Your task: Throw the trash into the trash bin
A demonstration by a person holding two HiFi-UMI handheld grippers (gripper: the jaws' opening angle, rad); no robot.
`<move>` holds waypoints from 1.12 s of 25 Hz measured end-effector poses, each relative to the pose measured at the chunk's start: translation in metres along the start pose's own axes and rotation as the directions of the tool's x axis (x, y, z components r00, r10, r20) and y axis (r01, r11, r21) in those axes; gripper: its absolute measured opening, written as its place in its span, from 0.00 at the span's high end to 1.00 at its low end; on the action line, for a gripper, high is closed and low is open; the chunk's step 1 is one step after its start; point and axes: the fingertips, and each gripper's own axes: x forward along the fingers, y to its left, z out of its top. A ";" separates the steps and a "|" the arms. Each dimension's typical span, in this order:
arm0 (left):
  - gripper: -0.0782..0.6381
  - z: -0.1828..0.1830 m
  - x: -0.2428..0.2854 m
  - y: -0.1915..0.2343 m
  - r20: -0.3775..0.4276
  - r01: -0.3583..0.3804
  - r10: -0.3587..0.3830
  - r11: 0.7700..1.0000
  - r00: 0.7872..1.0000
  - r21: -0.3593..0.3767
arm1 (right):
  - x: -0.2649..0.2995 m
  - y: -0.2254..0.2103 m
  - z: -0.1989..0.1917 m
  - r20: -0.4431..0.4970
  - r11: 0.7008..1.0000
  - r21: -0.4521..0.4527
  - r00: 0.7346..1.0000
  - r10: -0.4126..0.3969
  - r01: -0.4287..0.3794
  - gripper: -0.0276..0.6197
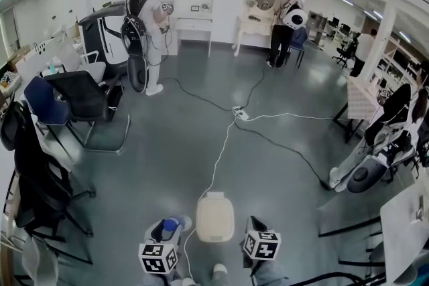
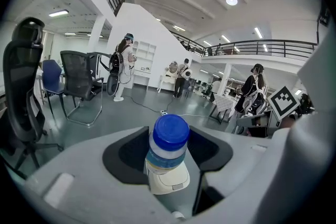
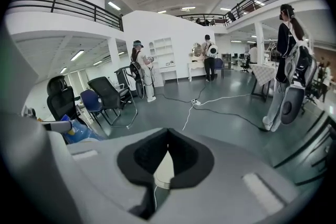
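A cream lidded trash bin (image 1: 215, 216) stands on the grey floor just in front of me, between the two grippers. My left gripper (image 1: 167, 226) is shut on a clear plastic bottle (image 1: 169, 227) with a blue cap. In the left gripper view the bottle (image 2: 167, 148) stands between the pads of that gripper (image 2: 168, 136), cap towards the camera, with the bin (image 2: 169, 182) below and beyond it. My right gripper (image 1: 253, 226) is to the right of the bin. In its own view my right gripper (image 3: 168, 132) is shut and empty, and the bin (image 3: 164, 168) shows through the slit below the tips.
A white cable (image 1: 221, 157) runs from the bin side to a power strip (image 1: 240, 114). Black office chairs (image 1: 87, 97) stand at the left. Two people (image 1: 144, 30) (image 1: 285, 23) work at the back, another (image 1: 365, 164) at the right near a table (image 1: 409, 224).
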 end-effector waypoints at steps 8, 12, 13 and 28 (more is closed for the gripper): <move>0.56 -0.056 0.031 0.003 -0.067 0.009 -0.009 1.000 0.998 0.004 | 0.039 -0.025 -0.044 -0.071 1.000 0.004 0.997 -0.030 0.031 0.95; 0.56 -0.095 0.048 0.016 -0.100 -0.014 0.012 1.000 0.995 -0.017 | 0.067 -0.020 -0.087 -0.135 1.000 0.010 0.991 -0.018 0.020 0.95; 0.56 -0.108 0.051 0.021 -0.112 -0.022 0.019 0.999 0.994 -0.023 | 0.073 -0.019 -0.101 -0.153 1.000 0.018 0.988 -0.015 0.018 0.95; 0.56 -0.263 0.095 0.058 -0.236 -0.030 0.017 0.998 0.972 -0.050 | 0.135 -0.038 -0.271 -0.333 0.996 0.053 0.942 -0.046 0.067 0.95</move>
